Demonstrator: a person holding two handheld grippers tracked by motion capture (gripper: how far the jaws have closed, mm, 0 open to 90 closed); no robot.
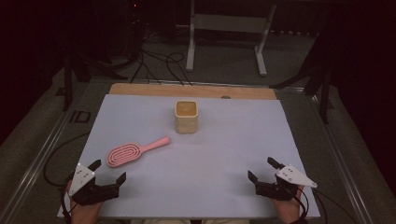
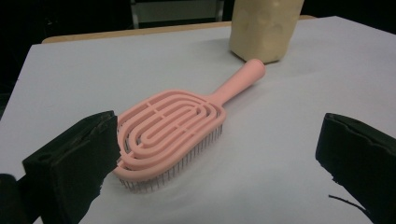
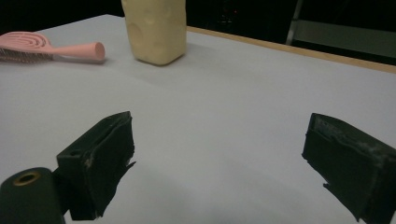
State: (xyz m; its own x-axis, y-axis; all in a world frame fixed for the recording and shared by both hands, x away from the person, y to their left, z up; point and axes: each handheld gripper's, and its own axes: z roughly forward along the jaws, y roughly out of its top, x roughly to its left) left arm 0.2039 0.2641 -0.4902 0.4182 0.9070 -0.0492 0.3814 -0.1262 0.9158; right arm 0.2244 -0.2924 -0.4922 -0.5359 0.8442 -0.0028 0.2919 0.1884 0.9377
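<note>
The left gripper rests at the near left corner of the white table surface, held in a hand. Its jaws stand wide apart with nothing between them. The pink hairbrush lies flat, bristles down, just beyond this gripper, apart from both jaws. In the left gripper view, the brush head sits close to the left jaw, and the handle points away toward the cream container.

The cream container stands upright far of centre, its open top facing up, just beyond the handle tip.

The right gripper rests at the near right, jaws spread and empty, well apart from the brush and the container.
</note>
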